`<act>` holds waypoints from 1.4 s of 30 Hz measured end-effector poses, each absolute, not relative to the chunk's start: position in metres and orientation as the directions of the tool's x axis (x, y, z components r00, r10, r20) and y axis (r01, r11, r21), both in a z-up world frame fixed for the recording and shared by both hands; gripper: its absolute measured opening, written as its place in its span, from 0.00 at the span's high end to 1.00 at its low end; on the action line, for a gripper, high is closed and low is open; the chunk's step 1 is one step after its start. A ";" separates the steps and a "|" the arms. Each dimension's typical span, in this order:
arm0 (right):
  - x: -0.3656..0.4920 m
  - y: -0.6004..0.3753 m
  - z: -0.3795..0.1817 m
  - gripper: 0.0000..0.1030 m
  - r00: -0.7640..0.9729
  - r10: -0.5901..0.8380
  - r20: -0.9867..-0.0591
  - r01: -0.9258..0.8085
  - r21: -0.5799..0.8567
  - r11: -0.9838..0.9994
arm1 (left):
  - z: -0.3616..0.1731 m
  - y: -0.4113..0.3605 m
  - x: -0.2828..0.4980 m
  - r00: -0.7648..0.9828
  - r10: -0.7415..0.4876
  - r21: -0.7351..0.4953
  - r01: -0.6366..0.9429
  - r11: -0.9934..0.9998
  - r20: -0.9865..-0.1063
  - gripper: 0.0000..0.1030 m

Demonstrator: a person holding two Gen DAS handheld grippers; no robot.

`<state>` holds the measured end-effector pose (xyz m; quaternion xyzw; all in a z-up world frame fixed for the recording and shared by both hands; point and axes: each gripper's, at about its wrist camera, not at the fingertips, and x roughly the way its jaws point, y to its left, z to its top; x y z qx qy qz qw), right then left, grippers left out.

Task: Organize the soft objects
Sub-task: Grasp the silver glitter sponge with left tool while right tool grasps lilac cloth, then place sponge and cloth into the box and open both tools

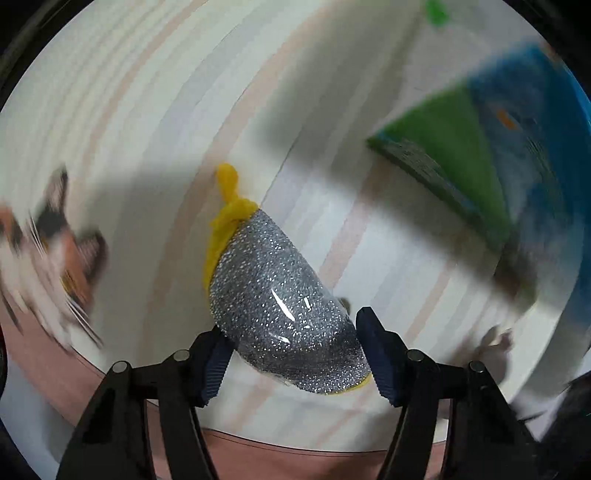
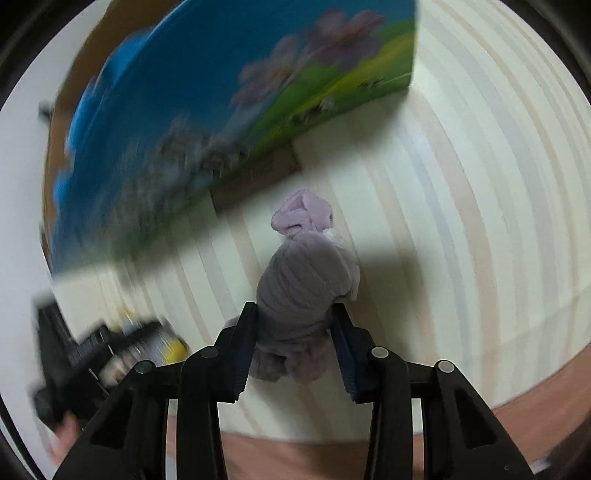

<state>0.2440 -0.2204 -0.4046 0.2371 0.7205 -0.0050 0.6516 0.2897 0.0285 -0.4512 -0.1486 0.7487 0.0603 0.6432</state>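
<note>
Striped cloth (image 1: 155, 122) in cream, pale pink and grey over the whole tabletop, with a bare pinkish edge along the bottom of both views. Blue storage box (image 2: 207, 110) printed with purple flowers and green grass, blurred, standing on the cloth ahead and left of the right gripper; in the left wrist view the same box at the far right, blue and green sides meeting at a corner. Blurred cat-pattern soft object (image 1: 48, 266), white, black and orange with whiskers, at the left edge of the left view, well apart from the gripper. Silver glitter scrubbing pad (image 1: 284, 310) in clear wrap, with yellow knotted fabric at its far end, caught between the fingers (image 1: 212, 363) of the left gripper (image 1: 295, 363), both pads pressed against its sides, held over the cloth. Lilac plush bundle (image 2: 306, 280), knotted at its far tip, clenched between the fingers (image 2: 242, 354) of the right gripper (image 2: 295, 350), just short of the box. Small green blob (image 1: 436, 13) at the top of the left view, too blurred to name. Left gripper smeared at the lower left of the right view.
</note>
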 end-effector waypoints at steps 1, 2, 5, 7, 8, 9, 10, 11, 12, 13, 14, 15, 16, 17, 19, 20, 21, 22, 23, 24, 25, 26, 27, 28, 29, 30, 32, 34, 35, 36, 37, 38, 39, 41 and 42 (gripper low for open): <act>0.241 -0.217 -0.402 0.59 -0.063 0.316 -0.947 0.305 0.284 0.909 | -0.450 0.024 0.289 -0.131 -0.114 -0.078 -0.250 0.965 -0.985 0.40; 0.236 -0.214 -0.399 0.59 -0.095 0.286 -0.953 0.249 0.255 0.934 | -0.448 0.021 0.290 -0.130 -0.081 -0.053 -0.207 0.977 -0.988 0.41; 0.230 -0.210 -0.397 0.59 -0.140 0.221 -0.965 0.157 0.198 0.968 | -0.449 0.015 0.293 -0.145 -0.017 -0.003 -0.095 0.995 -0.989 0.41; 0.230 -0.206 -0.400 0.59 -0.150 0.211 -0.966 0.143 0.190 0.971 | -0.455 0.011 0.296 -0.158 -0.010 0.005 -0.099 0.995 -0.987 0.40; 0.231 -0.206 -0.403 0.57 -0.149 0.212 -0.966 0.150 0.190 0.970 | -0.459 0.009 0.298 -0.169 -0.014 0.004 -0.102 0.995 -0.986 0.38; 0.232 -0.205 -0.406 0.55 -0.155 0.208 -0.966 0.153 0.185 0.971 | -0.459 0.011 0.299 -0.151 -0.027 -0.008 -0.124 0.992 -0.988 0.37; 0.232 -0.206 -0.411 0.55 -0.159 0.204 -0.966 0.162 0.178 0.971 | -0.459 0.010 0.300 -0.143 -0.027 -0.008 -0.135 0.991 -0.989 0.37; 0.232 -0.206 -0.412 0.54 -0.156 0.205 -0.966 0.166 0.179 0.970 | -0.458 0.009 0.300 -0.129 -0.027 -0.009 -0.141 0.990 -0.991 0.38; 0.233 -0.205 -0.416 0.55 -0.153 0.205 -0.967 0.168 0.179 0.969 | -0.457 0.016 0.300 -0.119 -0.031 -0.014 -0.142 0.990 -0.992 0.41; 0.233 -0.202 -0.421 0.55 -0.157 0.202 -0.967 0.172 0.175 0.969 | -0.455 0.018 0.298 -0.108 -0.031 -0.015 -0.138 0.990 -0.994 0.47; 0.231 -0.203 -0.422 0.56 -0.161 0.199 -0.967 0.172 0.171 0.970 | -0.451 0.019 0.294 -0.100 -0.029 -0.016 -0.123 0.992 -0.995 0.49; 0.228 -0.204 -0.421 0.59 -0.157 0.206 -0.966 0.172 0.179 0.969 | -0.441 0.031 0.295 -0.102 -0.031 -0.020 -0.113 0.993 -0.994 0.50; 0.229 -0.198 -0.423 0.59 -0.151 0.218 -0.964 0.173 0.191 0.966 | -0.437 0.032 0.289 -0.102 -0.034 -0.023 -0.105 0.994 -0.994 0.51; 0.227 -0.197 -0.420 0.60 -0.148 0.226 -0.963 0.169 0.200 0.965 | -0.432 0.033 0.283 -0.099 -0.034 -0.024 -0.101 0.995 -0.995 0.51; 0.224 -0.198 -0.409 0.60 -0.131 0.251 -0.959 0.167 0.228 0.959 | -0.414 0.043 0.281 -0.079 -0.048 -0.041 -0.093 0.995 -0.996 0.51; 0.222 -0.199 -0.401 0.60 -0.121 0.270 -0.955 0.169 0.248 0.954 | -0.405 0.043 0.282 -0.063 -0.053 -0.047 -0.085 0.995 -0.997 0.51; 0.222 -0.199 -0.389 0.61 -0.108 0.291 -0.951 0.165 0.271 0.948 | -0.390 0.042 0.279 -0.041 -0.055 -0.053 -0.068 0.996 -0.998 0.51; 0.221 -0.203 -0.377 0.61 -0.090 0.308 -0.947 0.157 0.292 0.944 | -0.369 0.040 0.278 -0.007 -0.061 -0.060 -0.044 0.997 -0.998 0.51; 0.223 -0.204 -0.367 0.61 -0.074 0.323 -0.944 0.148 0.310 0.939 | -0.354 0.038 0.278 0.017 -0.065 -0.065 -0.028 0.997 -0.998 0.51; 0.225 -0.204 -0.354 0.61 -0.055 0.337 -0.940 0.136 0.328 0.935 | -0.339 0.037 0.279 0.043 -0.072 -0.072 -0.010 0.997 -0.997 0.51; 0.229 -0.203 -0.334 0.61 -0.019 0.354 -0.935 0.111 0.350 0.930 | -0.319 0.035 0.282 0.072 -0.081 -0.080 0.014 0.997 -0.994 0.51; 0.233 -0.203 -0.320 0.61 0.007 0.363 -0.932 0.093 0.362 0.928 | -0.299 0.030 0.289 0.097 -0.092 -0.088 0.043 0.995 -0.991 0.51; 0.239 -0.203 -0.306 0.61 0.033 0.374 -0.927 0.074 0.375 0.924 | -0.285 0.031 0.294 0.115 -0.104 -0.097 0.071 0.993 -0.988 0.51; 0.249 -0.198 -0.286 0.61 0.069 0.397 -0.915 0.047 0.400 0.915 | -0.271 0.026 0.304 0.128 -0.115 -0.103 0.098 0.990 -0.985 0.51; 0.256 -0.194 -0.276 0.61 0.088 0.412 -0.907 0.032 0.416 0.909 | -0.259 0.016 0.324 0.137 -0.127 -0.111 0.118 0.987 -0.982 0.51; 0.266 -0.193 -0.266 0.61 0.108 0.428 -0.897 0.019 0.433 0.901 | -0.249 0.009 0.337 0.144 -0.133 -0.113 0.138 0.984 -0.981 0.51; 0.292 -0.186 -0.248 0.61 0.152 0.453 -0.879 -0.010 0.457 0.890 | -0.235 -0.003 0.368 0.159 -0.117 -0.087 0.183 0.979 -0.980 0.51; 0.324 -0.178 -0.241 0.61 0.182 0.465 -0.867 -0.019 0.469 0.883 | -0.231 -0.003 0.397 0.169 -0.075 -0.035 0.226 0.973 -0.983 0.51; 0.335 -0.167 -0.243 0.61 0.187 0.470 -0.862 -0.023 0.475 0.880 | -0.232 -0.007 0.414 0.169 -0.053 -0.010 0.241 0.970 -0.984 0.51; 0.350 -0.160 -0.246 0.61 0.191 0.479 -0.857 -0.028 0.483 0.875 | -0.233 -0.011 0.427 0.164 -0.026 0.017 0.259 0.966 -0.986 0.51; 0.363 -0.161 -0.247 0.61 0.190 0.486 -0.853 -0.032 0.490 0.871 | -0.239 -0.014 0.442 0.148 -0.002 0.040 0.278 0.960 -0.989 0.51; 0.372 -0.154 -0.252 0.61 0.188 0.488 -0.852 -0.036 0.490 0.871 | -0.244 -0.019 0.458 0.133 0.022 0.061 0.295 0.954 -0.991 0.51; 0.385 -0.147 -0.259 0.61 0.181 0.486 -0.855 -0.044 0.487 0.872 | -0.252 -0.022 0.469 0.118 0.046 0.081 0.312 0.947 -0.992 0.51; 0.400 -0.139 -0.270 0.61 0.165 0.481 -0.861 -0.054 0.479 0.876 | -0.262 -0.025 0.490 0.097 0.084 0.111 0.329 0.938 -0.992 0.51; 0.406 -0.134 -0.277 0.61 0.154 0.478 -0.865 -0.057 0.475 0.878 | -0.265 -0.027 0.497 0.093 0.092 0.118 0.335 0.935 -0.991 0.51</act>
